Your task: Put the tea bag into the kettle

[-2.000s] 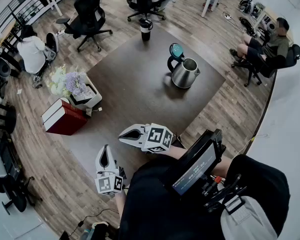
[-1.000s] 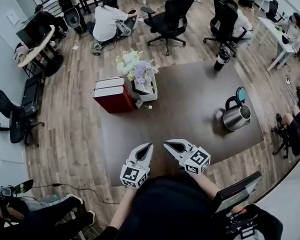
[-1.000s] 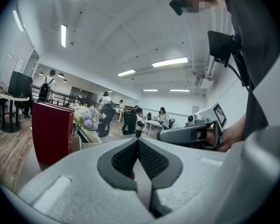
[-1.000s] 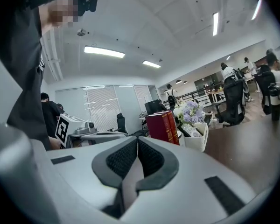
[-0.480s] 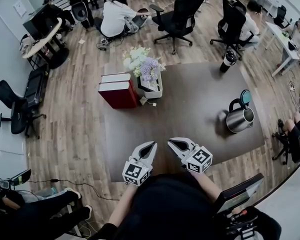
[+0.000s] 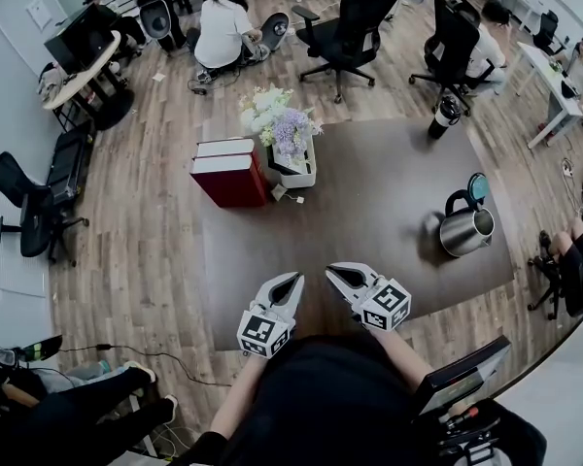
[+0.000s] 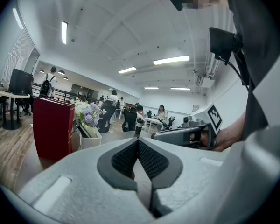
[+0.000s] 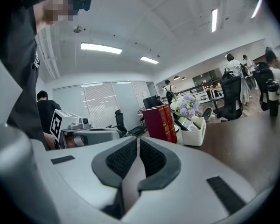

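Nearest the person, over the near edge of the dark table (image 6: 369, 212), the left gripper (image 6: 295, 279) and right gripper (image 6: 330, 274) both have their jaws pressed together with nothing between them. The first hazard is therefore reaching out without opening, since shut tips would only shove the target along. Farther out lies what I judge to be the tea bag (image 6: 292, 199), a small pale scrap on the tabletop just beside the white flower box (image 6: 303, 174), too small to be sure of. Light and flat, it could slide against the box, or be pinched by its string alone and swing. To the right, well apart from it, the kettle (image 6: 463, 231) stands with its lid (image 6: 473, 186) flipped up; a dangling bag could catch the rim or lid and drop outside. Both hands sit side by side close to the body, grippers nearly level, tips converging and aimed toward the far side.
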### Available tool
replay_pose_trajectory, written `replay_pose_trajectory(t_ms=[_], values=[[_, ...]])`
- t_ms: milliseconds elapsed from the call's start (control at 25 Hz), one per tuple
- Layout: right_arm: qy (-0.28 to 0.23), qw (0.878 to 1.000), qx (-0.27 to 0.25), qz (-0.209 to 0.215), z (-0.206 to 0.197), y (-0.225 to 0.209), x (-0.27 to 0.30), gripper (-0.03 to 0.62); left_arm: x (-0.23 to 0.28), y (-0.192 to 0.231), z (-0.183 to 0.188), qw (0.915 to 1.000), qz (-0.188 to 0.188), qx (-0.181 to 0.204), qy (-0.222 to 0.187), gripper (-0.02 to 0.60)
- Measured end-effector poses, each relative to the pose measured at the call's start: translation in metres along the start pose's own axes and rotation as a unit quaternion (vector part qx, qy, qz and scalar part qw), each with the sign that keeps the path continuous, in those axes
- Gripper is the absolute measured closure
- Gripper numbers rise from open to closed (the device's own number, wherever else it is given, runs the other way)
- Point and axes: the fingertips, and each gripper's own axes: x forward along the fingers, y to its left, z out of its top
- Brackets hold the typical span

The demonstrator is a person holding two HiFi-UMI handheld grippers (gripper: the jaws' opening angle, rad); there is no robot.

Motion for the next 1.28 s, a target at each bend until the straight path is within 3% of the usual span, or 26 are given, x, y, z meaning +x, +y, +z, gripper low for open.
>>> replay_pose_trajectory(t_ms=[360,720,1280], values=[[0.015,1.0,-0.009,0.006,-0.006,-0.008,0.015,0.579,0.001,0.004,-0.003,1.0,0.005,-0.003,0.006,0.58],[0.035,0.999,-0.003,0.006,-0.017,-0.022,0.032,0.531,-0.002,0.009,-0.009,0.9998,0.012,-0.011,0.015,0.58],[0.07,0.997,-0.006,0.008,-0.031,-0.067,0.083,0.491,-0.002,0.025,-0.018,0.9988,0.025,-0.023,0.035,0.58]])
